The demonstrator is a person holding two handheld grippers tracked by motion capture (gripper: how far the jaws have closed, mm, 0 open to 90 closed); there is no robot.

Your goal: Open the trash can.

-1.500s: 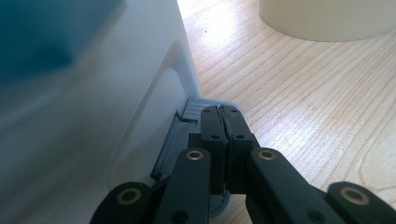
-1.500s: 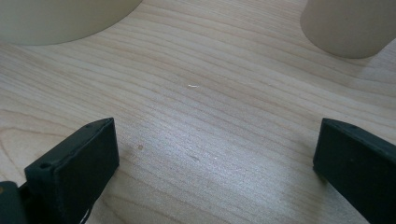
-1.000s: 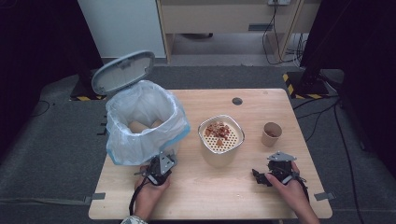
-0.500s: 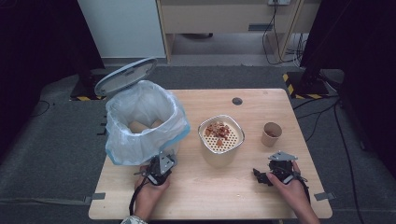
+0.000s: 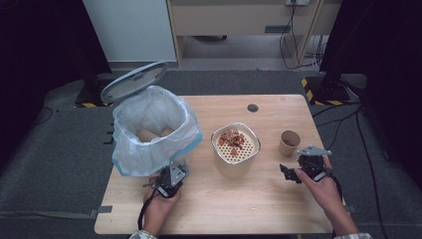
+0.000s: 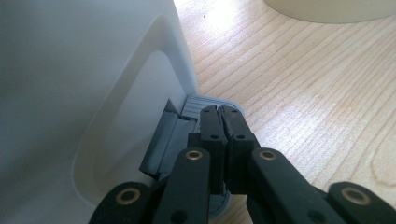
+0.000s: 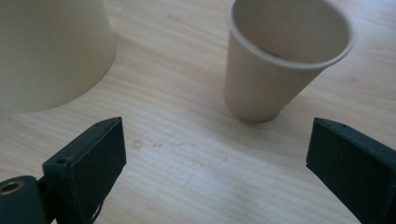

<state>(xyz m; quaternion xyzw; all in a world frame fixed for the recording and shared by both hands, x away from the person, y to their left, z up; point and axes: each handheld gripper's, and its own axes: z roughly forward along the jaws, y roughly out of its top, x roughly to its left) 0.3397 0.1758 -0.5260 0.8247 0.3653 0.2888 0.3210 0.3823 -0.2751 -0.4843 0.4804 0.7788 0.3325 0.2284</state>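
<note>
Pressing: left gripper [image 6: 222, 112] closed tight, jaws together with nothing between them, tips resting on the grey pedal [image 6: 196, 109] at the foot of the white bin [image 6: 84, 93]
Left gripper, high view: left gripper [image 5: 166, 185] at the near-left part of the table [image 5: 259, 214], just in front of the bin [image 5: 152, 130], held by the left hand [image 5: 158, 206]
Bin: standing on the table's left side, lined with a clear plastic bag [image 5: 129, 159] folded over the rim, round lid [image 5: 133, 80] tipped up behind it
Inside the bin: pale brown pieces low in the bag, too small to tell apart
Right gripper: right gripper [image 7: 215, 172] open wide, 2 jaws well apart, nothing between them, bare wood below
Right gripper, high view: right gripper [image 5: 289, 173] at the near-right part of the table, held by the right hand [image 5: 323, 186], jaws pointing left
Paper cup: paper cup [image 7: 285, 60] upright ahead of the right gripper, apart from both jaws; in the high view paper cup [image 5: 290, 143] just beyond the gripper
Strainer pot: cream pot [image 5: 235, 149] mid-table between bin and cup, perforated insert holding reddish-brown scraps [image 5: 234, 139]
Table hole: dark round grommet [image 5: 253, 107] near the far edge
</note>
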